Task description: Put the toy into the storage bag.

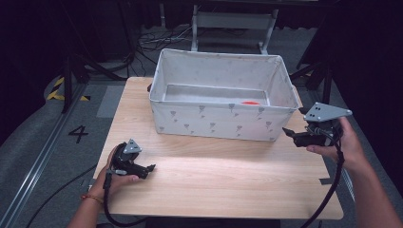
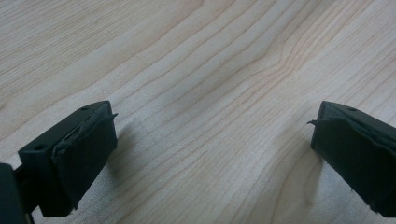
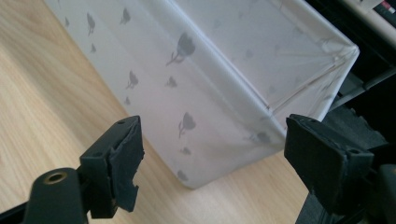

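While right gripper (image 1: 293, 135) hangs off desk's right edge, jaws apart, empty, beside fabric bin (image 1: 219, 124) corner; red item (image 1: 250, 102), maybe ball, inside. Risk: snagging bin wall. Left gripper (image 1: 147, 169) open.

The table (image 1: 223, 175) is a light wooden top with lengthwise grain, its corners rounded; a white fabric box (image 1: 221, 121) printed with small grey flowers stands directly on it toward the far edge, open at the top, its long side facing the person; the near half of the wood is bare and brightly lit; in the right gripper view the box's near corner (image 3: 196, 177) meets the wood; the left gripper (image 1: 151, 168) rests low on the near-left part of the top.
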`<state>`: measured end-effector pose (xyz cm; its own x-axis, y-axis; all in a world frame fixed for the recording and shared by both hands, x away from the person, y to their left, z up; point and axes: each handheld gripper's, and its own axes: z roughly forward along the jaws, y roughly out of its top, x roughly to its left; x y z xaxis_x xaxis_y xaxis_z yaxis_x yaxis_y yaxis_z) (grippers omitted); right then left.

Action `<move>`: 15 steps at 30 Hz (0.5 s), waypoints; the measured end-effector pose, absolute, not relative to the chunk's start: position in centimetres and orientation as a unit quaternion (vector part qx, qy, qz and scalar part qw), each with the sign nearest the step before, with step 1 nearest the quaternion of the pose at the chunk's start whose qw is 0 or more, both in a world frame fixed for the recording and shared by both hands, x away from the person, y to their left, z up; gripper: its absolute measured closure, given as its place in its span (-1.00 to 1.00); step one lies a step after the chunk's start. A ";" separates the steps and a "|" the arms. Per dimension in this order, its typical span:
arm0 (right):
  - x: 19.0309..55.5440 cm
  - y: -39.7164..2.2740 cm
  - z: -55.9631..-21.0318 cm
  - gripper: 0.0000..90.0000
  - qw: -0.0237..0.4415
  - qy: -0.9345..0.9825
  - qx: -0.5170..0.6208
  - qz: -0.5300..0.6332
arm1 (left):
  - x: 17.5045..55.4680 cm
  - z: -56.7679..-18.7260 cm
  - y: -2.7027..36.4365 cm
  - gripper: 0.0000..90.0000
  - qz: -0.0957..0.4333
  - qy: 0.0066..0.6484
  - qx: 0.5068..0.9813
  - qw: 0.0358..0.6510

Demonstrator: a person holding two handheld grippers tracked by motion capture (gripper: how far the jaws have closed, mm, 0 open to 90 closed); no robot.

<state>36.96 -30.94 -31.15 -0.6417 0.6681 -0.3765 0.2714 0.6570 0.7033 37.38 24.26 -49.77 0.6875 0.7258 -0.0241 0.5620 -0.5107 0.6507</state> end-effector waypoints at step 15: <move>35.9 -32.7 -34.9 -0.54 0.307 0.860 0.300 0.275 | 37.4 -49.8 24.3 -0.99 0.127 0.375 0.860 0.323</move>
<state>35.89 -32.73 -34.91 -0.6314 0.6854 -0.3626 0.3483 0.6685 0.6572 37.38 24.26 -49.76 0.6874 0.7259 -0.0240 0.5621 -0.5108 0.6504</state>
